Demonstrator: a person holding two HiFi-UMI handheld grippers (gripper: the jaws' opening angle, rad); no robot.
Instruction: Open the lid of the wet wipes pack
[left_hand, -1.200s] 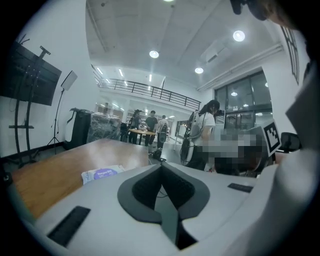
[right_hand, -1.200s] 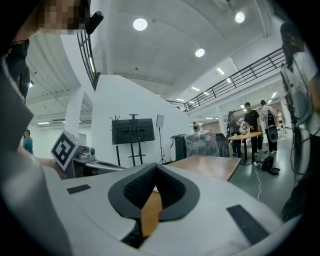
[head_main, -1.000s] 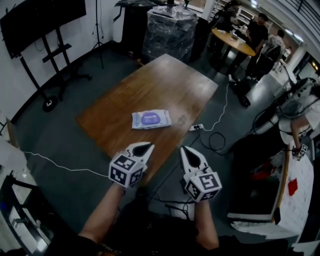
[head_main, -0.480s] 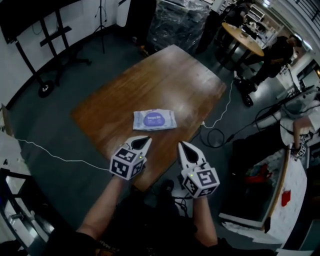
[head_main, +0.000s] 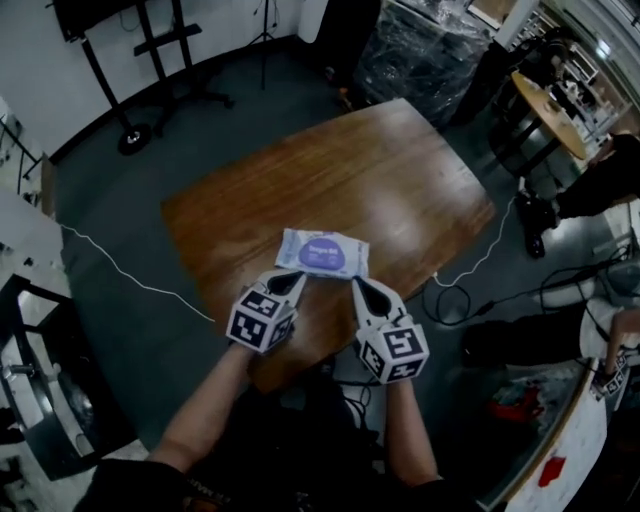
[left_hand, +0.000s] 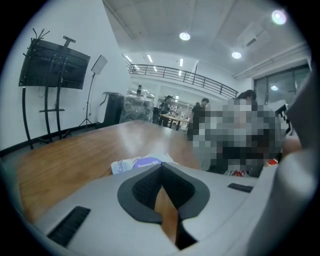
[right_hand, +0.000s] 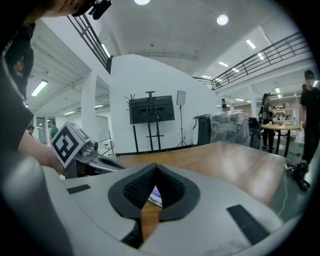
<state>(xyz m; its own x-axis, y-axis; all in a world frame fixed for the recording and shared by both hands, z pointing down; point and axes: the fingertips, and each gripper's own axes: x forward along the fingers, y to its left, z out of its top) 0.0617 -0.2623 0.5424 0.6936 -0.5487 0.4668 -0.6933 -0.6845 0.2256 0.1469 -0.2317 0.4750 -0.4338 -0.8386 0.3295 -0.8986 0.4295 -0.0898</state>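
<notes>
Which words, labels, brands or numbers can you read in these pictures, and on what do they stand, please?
wet wipes pack: there is print on its white wrapper and on the purple oval lid, but it is too small and blurred to read.
left tool and right tool: their cubes carry black-and-white square markers, no letters or numbers.
Nothing else is readable.
</notes>
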